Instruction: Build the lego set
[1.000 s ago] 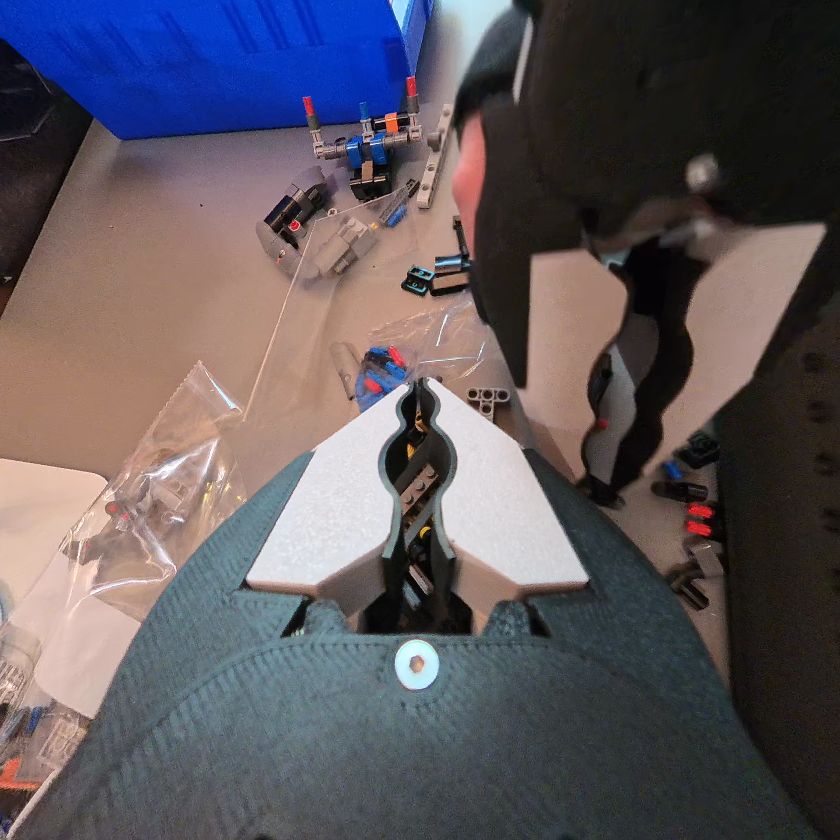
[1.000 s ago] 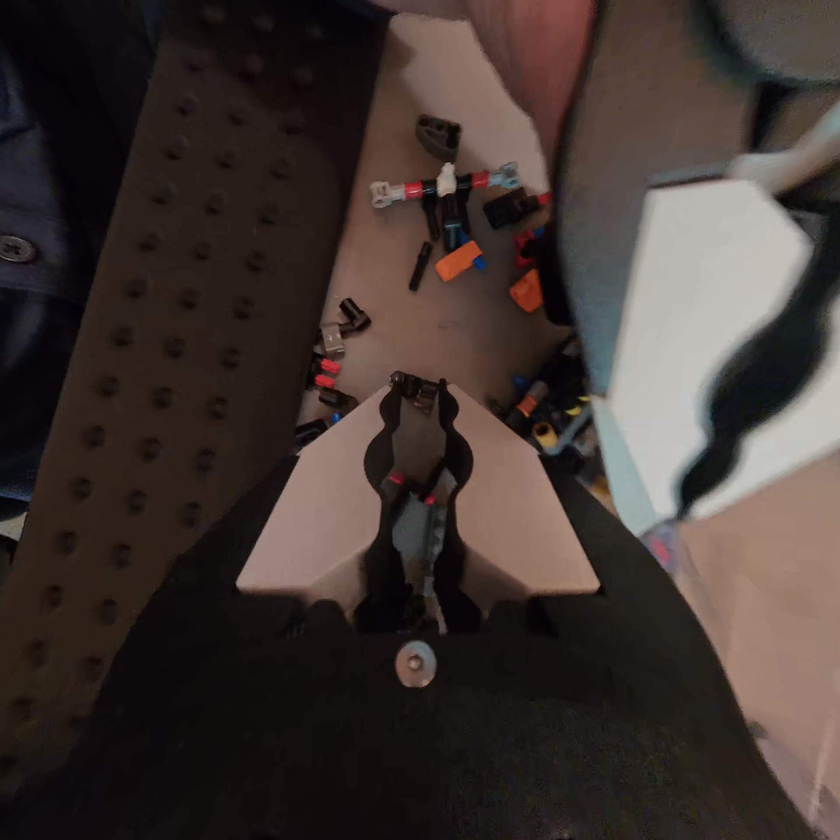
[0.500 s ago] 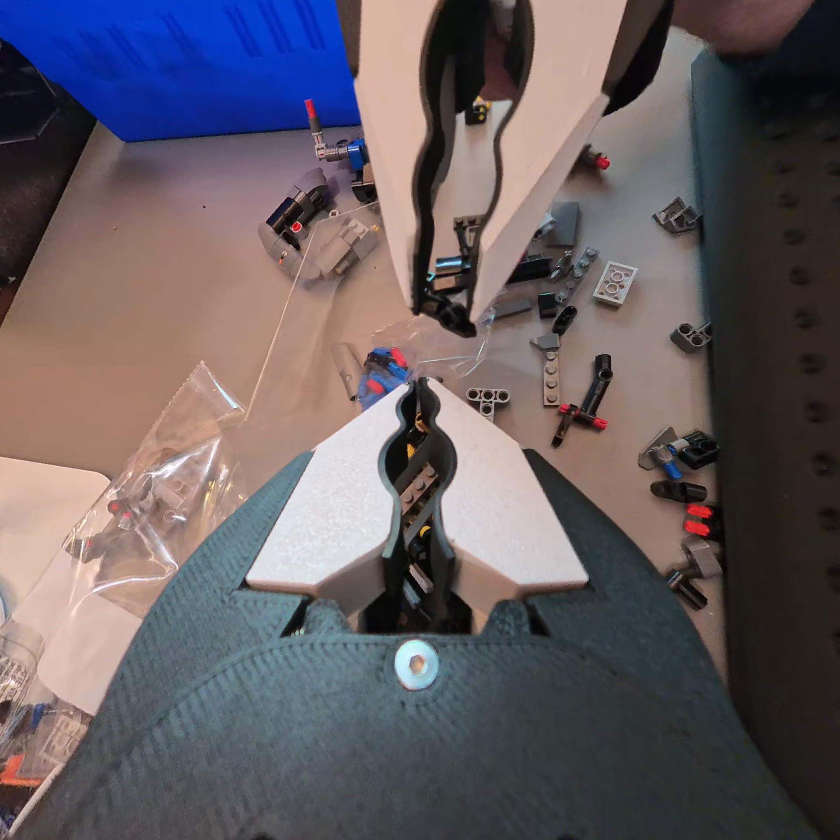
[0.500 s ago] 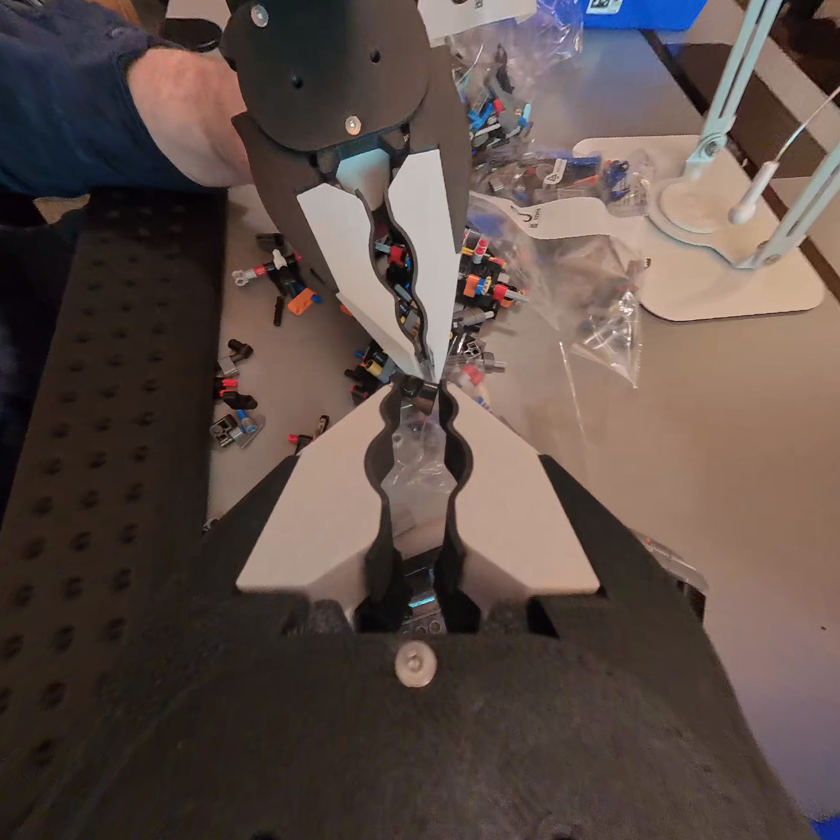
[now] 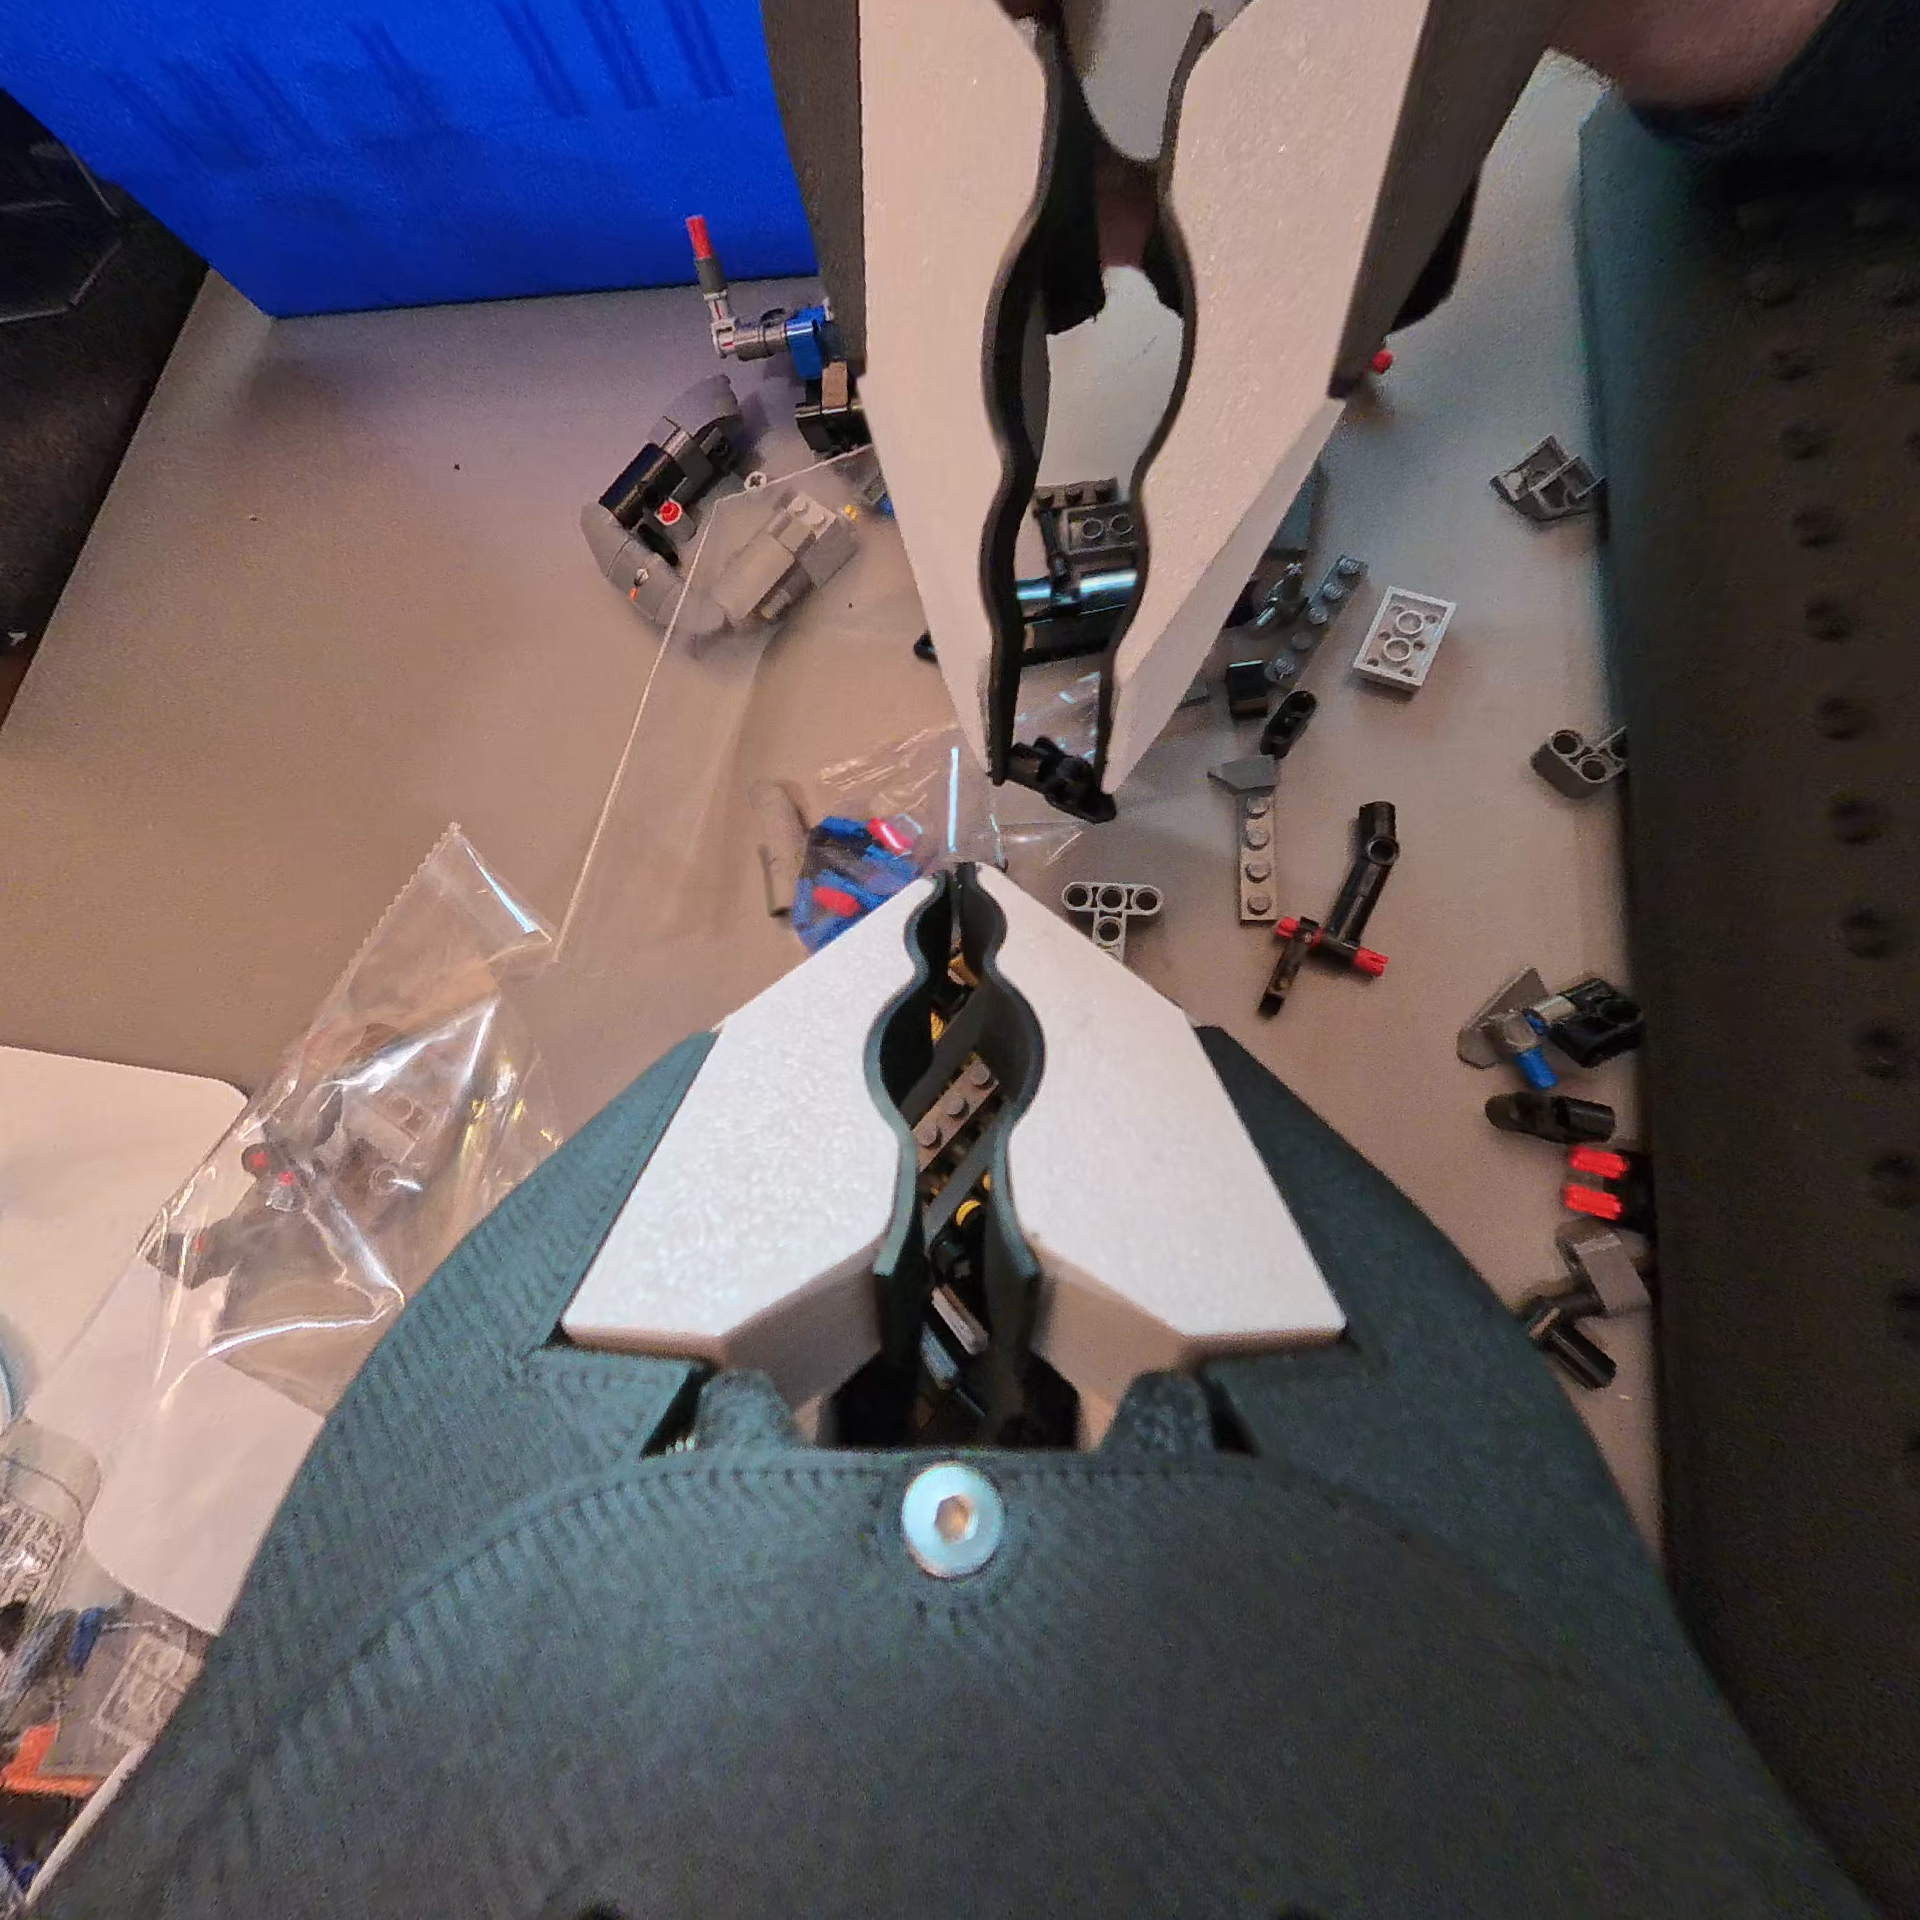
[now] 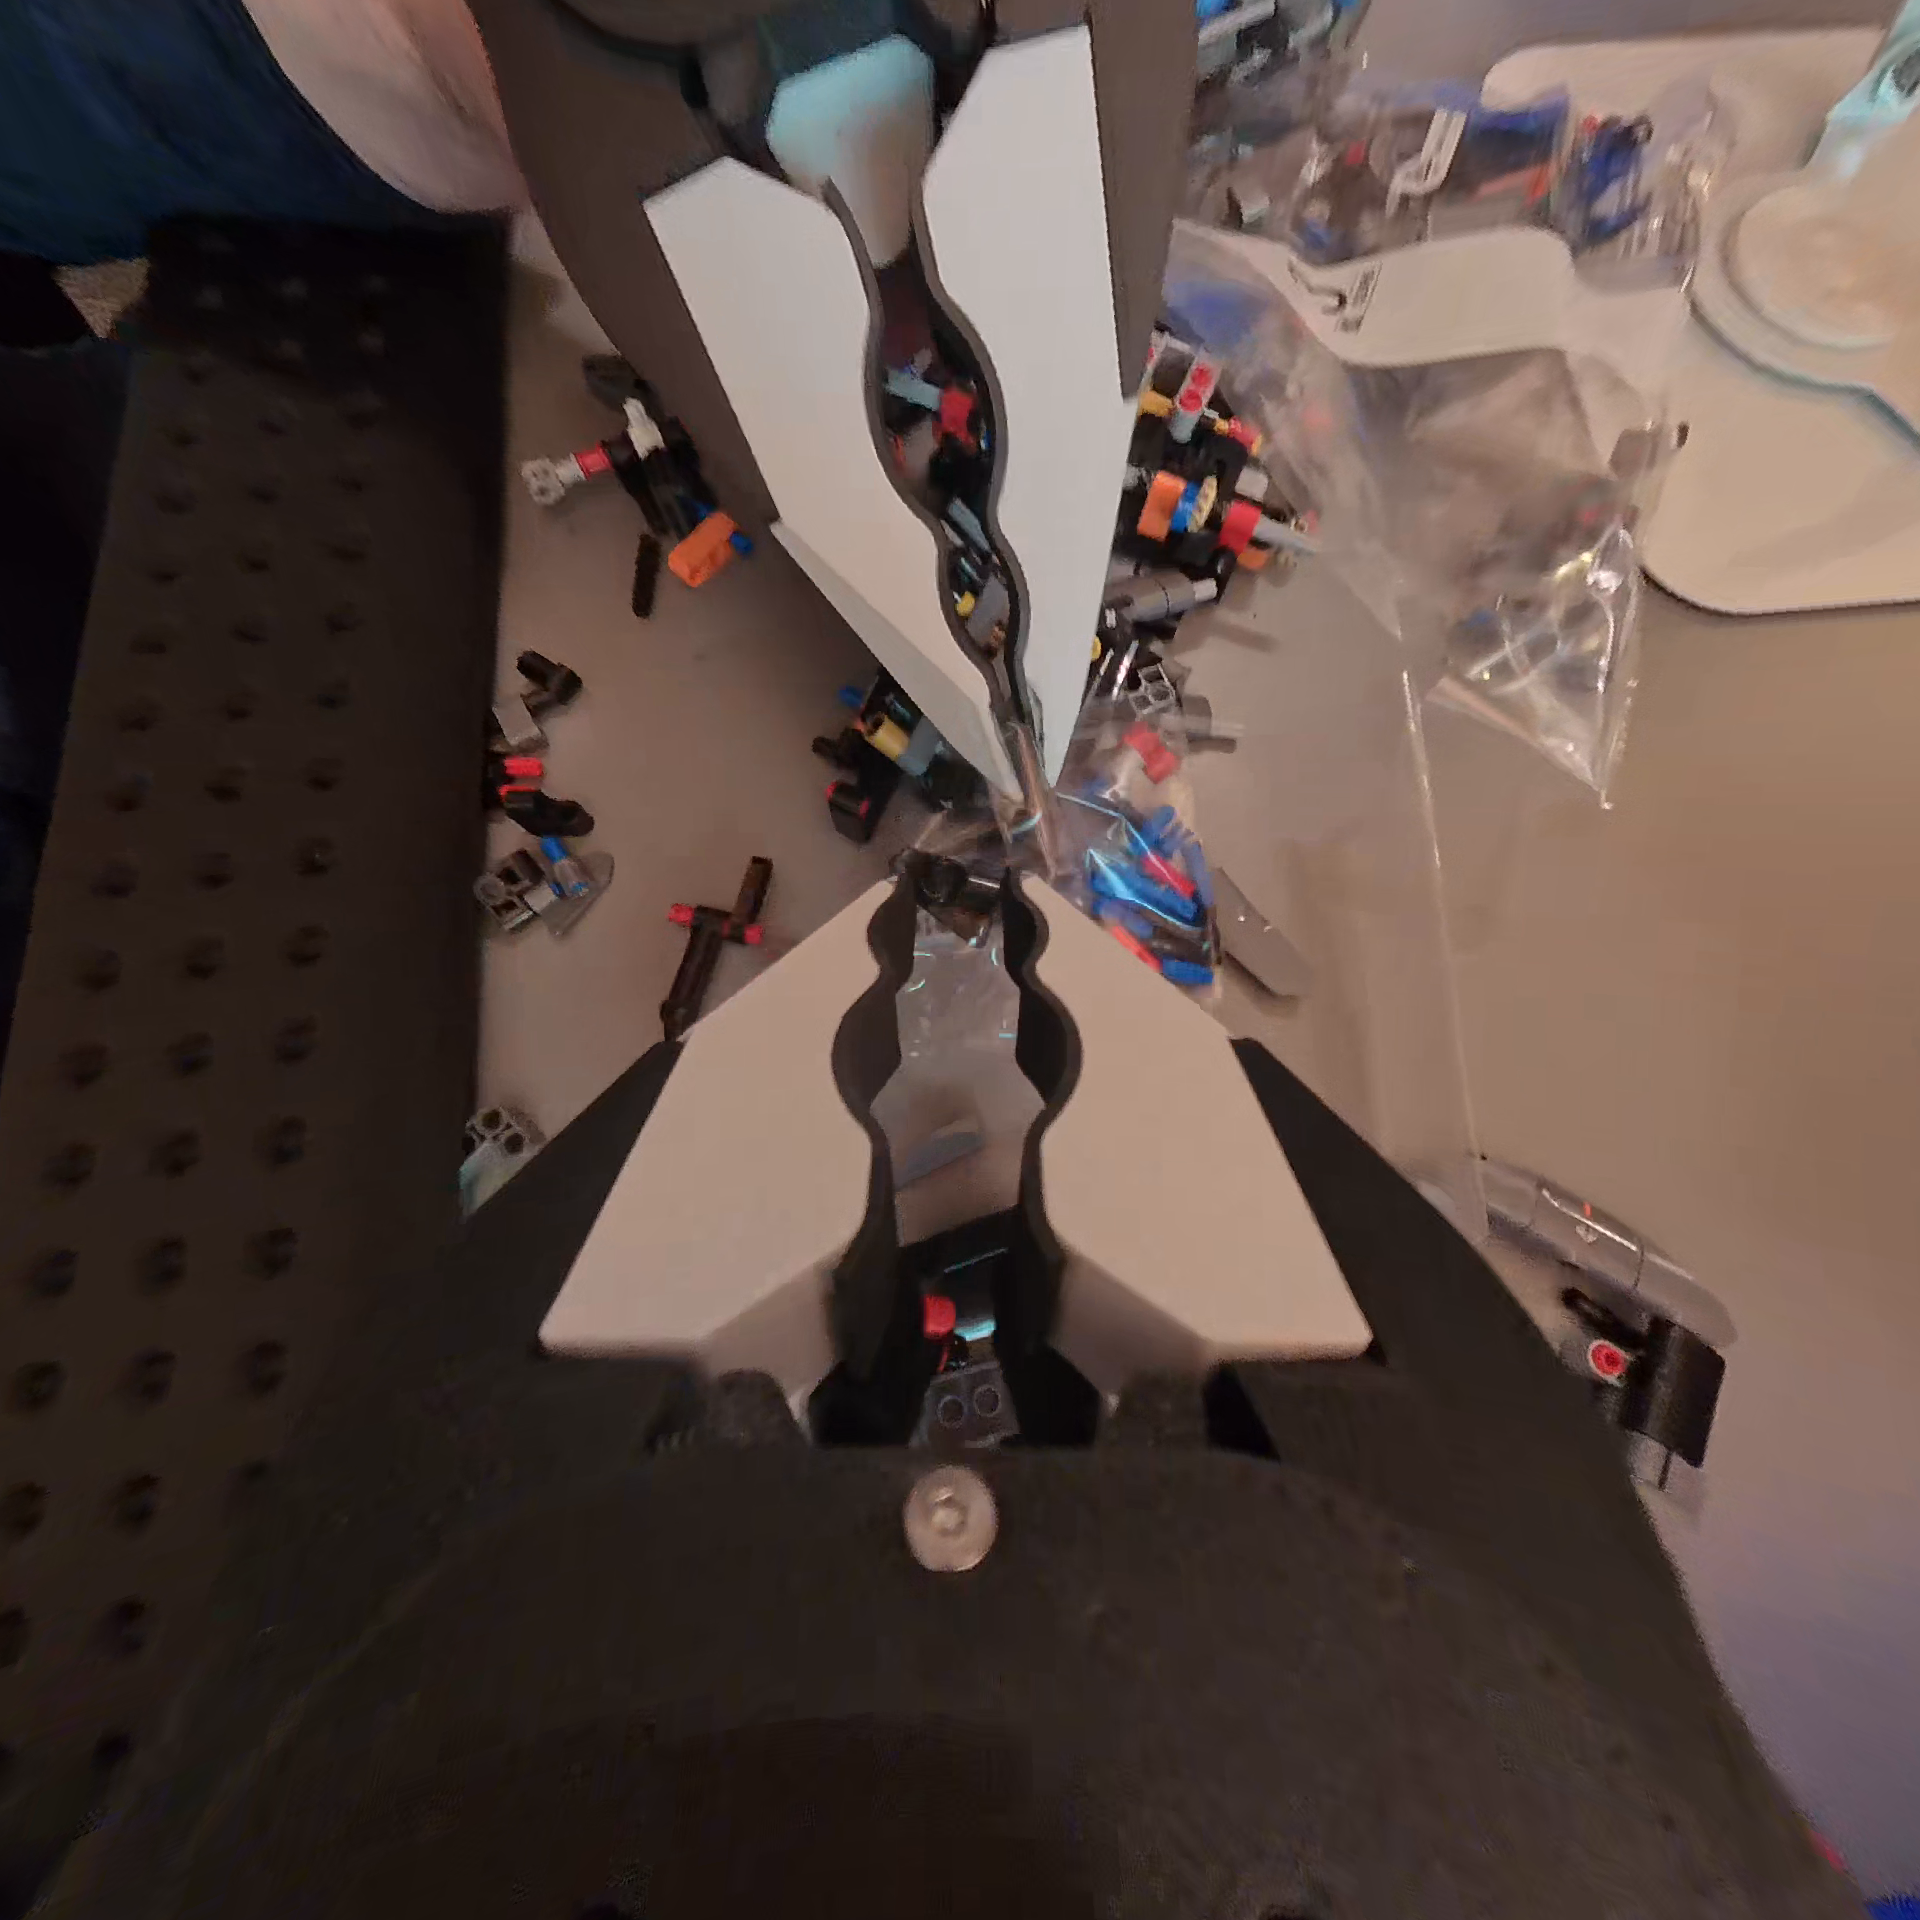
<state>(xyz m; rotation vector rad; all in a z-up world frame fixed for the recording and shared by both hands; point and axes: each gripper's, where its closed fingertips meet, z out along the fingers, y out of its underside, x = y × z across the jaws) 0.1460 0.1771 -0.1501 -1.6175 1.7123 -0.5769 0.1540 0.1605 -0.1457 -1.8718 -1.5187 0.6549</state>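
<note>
Since half a second ago the right tool (image 5: 1049, 774) is sitting slightly nearer and larger in the left wrist view, its tip staying just beyond the left tool (image 5: 958, 883). The right tool is pinching a small black lego piece (image 6: 951, 881) at its very tip, fingers closed on it. The left tool is clamped on a thin grey pin (image 6: 1023, 764), its fingers nearly together. The two tips are hovering tip to tip above a clear bag of blue and red pieces (image 6: 1143, 883) lying on the bench (image 5: 312, 623). Only the right wrist view is showing the white lamp base (image 6: 1787, 436); only the left is showing the blue bin (image 5: 416, 135).
</note>
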